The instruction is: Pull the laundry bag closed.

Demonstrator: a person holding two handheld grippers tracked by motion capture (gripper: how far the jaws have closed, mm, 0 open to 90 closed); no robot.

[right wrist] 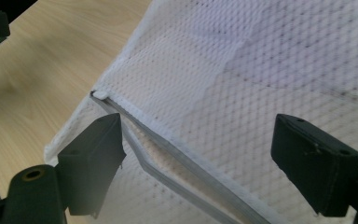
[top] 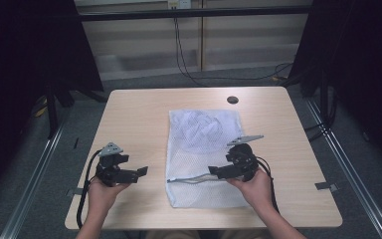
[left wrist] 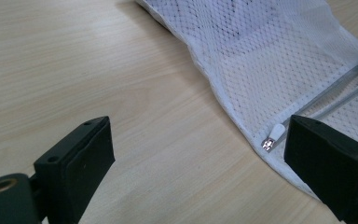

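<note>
As it lies flat, the white mesh bag shows its grey zipper parted.

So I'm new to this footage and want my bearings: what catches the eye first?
A white mesh laundry bag lies flat mid-table, something bundled inside its far half, its grey zipper partly open across the near end. The open right gripper hovers over that zipper, while the open left gripper waits above bare wood beside the bag's edge.

bright even tabletop, dark surroundings, blurred foreground
</note>
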